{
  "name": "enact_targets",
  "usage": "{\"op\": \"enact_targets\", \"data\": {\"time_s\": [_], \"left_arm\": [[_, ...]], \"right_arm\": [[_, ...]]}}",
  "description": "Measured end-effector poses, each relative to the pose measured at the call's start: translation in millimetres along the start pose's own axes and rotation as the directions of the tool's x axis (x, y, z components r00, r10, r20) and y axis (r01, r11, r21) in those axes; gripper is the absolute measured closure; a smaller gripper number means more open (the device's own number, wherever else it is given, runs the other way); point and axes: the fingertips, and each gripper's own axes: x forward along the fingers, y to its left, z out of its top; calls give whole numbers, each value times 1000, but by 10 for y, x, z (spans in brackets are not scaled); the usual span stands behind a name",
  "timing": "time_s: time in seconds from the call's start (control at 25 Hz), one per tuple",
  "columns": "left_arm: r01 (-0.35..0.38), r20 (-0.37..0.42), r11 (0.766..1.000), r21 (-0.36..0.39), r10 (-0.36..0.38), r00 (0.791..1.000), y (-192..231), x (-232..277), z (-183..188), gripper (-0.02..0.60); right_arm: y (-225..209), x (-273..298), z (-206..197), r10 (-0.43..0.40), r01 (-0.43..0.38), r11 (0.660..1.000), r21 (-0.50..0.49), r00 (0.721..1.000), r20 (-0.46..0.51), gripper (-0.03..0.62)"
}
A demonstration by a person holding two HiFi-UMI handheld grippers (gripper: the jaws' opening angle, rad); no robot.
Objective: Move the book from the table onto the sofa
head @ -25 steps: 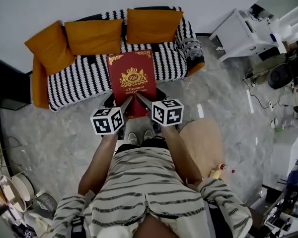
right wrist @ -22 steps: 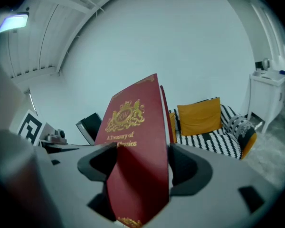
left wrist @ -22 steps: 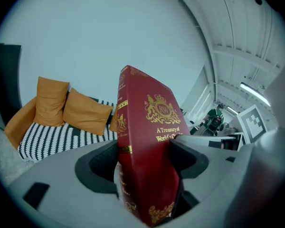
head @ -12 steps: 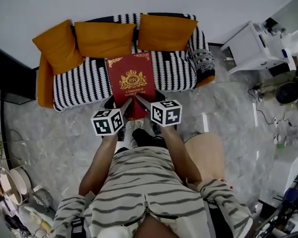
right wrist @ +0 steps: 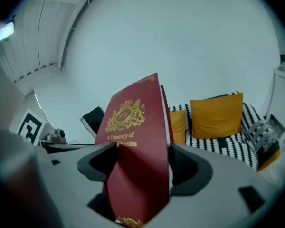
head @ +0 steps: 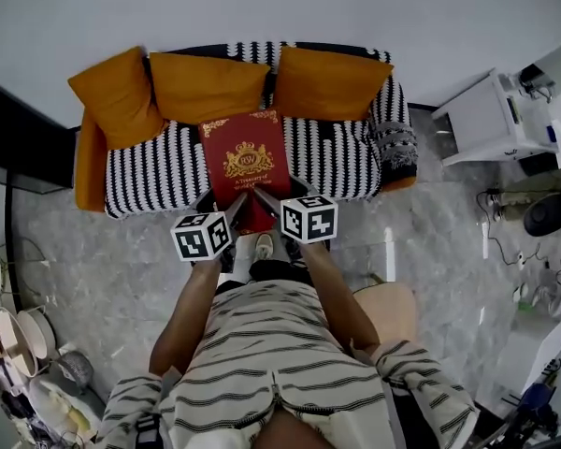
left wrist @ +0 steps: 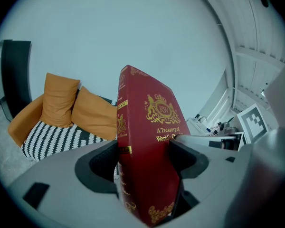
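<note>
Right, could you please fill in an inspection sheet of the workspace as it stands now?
Surface: striped sofa, its seat bare to either side of the book; grey marbled floor in front.
Job's things: red book, cover up, held over the sofa seat; whether it touches the seat cannot be told.
Clutter: three orange cushions along the sofa back; bowls on the floor at the lower left.
Grippers: left gripper and right gripper both clamp the book's near edge.
Cables: a cable on the floor at the right.
Surroundings: white wall, white unit at the right, black panel at the left.
</note>
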Motion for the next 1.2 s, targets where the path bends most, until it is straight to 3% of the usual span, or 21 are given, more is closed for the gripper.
{"op": "enact_targets", "data": {"time_s": [0.48, 0.84, 1.2], "left_arm": [[-57, -35, 997, -48, 55, 998, 389, 492, 186, 235], [-37, -85, 995, -88, 29, 996, 894, 909, 235, 235], [-26, -154, 994, -110, 9, 988, 1418, 1288, -5, 235]], "right_arm": [[-257, 645, 169, 45, -45, 999, 5, 996, -77, 240], [-388, 1255, 164, 9, -5, 999, 34, 994, -113, 240], [-529, 1832, -161, -27, 40, 996, 78, 986, -164, 240]]}}
